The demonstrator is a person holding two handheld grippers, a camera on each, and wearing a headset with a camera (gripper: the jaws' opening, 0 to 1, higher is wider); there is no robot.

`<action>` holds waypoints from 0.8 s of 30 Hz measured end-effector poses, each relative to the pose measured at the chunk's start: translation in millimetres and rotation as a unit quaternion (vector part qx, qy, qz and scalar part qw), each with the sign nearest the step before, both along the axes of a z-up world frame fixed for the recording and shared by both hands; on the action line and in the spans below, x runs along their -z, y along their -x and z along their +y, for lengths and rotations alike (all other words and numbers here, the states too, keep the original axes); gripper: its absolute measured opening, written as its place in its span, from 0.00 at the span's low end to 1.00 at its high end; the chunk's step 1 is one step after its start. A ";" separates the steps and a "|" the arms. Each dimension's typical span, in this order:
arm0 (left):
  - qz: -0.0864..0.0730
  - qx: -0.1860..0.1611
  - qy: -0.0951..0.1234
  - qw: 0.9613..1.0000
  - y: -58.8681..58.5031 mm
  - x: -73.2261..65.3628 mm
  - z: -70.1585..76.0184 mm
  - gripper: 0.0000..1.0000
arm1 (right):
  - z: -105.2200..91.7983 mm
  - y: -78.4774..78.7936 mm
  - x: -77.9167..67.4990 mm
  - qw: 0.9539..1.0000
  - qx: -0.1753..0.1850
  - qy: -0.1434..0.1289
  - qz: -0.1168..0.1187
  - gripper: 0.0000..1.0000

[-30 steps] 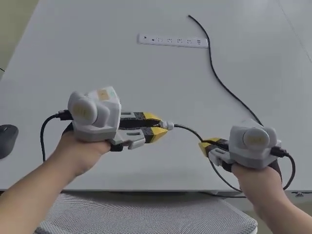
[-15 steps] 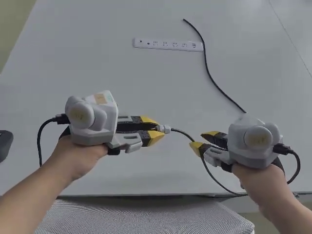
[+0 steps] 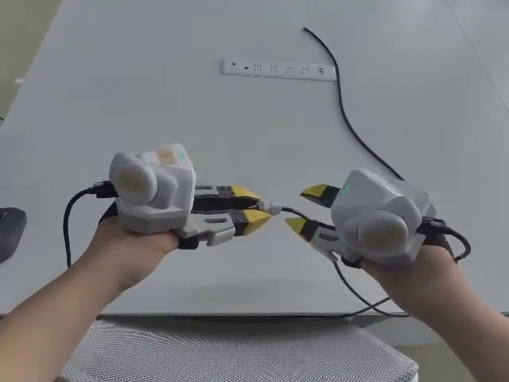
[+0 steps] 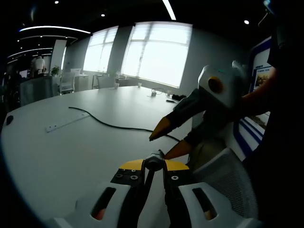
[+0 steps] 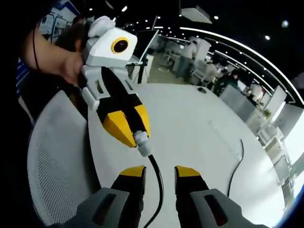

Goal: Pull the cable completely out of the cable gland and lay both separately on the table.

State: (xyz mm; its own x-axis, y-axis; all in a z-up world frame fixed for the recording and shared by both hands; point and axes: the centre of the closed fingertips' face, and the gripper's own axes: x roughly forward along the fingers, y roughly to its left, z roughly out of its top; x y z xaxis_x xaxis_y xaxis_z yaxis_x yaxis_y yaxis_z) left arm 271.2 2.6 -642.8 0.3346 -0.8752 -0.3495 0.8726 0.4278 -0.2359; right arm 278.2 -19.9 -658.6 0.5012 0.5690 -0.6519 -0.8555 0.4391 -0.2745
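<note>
The white table (image 3: 159,103) is the largest thing here, and a grey mesh chair (image 3: 238,350) stands against its near edge. There is one power strip (image 3: 278,69) toward the far edge, and its black cord (image 3: 350,127) runs off to the far right corner. One dark mouse (image 3: 6,231) lies at the left edge.

There are two grippers, both held in the air just above the near edge. The left gripper (image 3: 261,207) has its jaws clenched on the one cable gland (image 5: 142,142), a small pale piece which sticks out past the yellow tips. The right gripper (image 5: 159,173) has its jaws released and apart. The one cable (image 3: 290,212) comes out of the gland, passes between them without being pinched, then hangs down over the near edge.

I judge the cable to be thin, light and soft, so it will bend rather than push. Its smooth black skin may slip in a weak grip. The best place to take it seems to be close to the gland, so the pull goes straight. The gland looks hard and light.
</note>
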 end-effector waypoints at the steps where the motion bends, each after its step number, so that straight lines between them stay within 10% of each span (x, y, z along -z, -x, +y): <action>1: 0.000 0.000 0.001 1.000 0.0 -0.2 -0.2 0.15 | 2.3 0.2 0.2 1.000 -0.007 0.005 -0.005 0.19; 24: 0.007 0.005 0.008 1.000 0.9 -1.1 -0.5 0.15 | 9.4 -0.6 4.7 0.998 -0.036 0.033 -0.026 0.02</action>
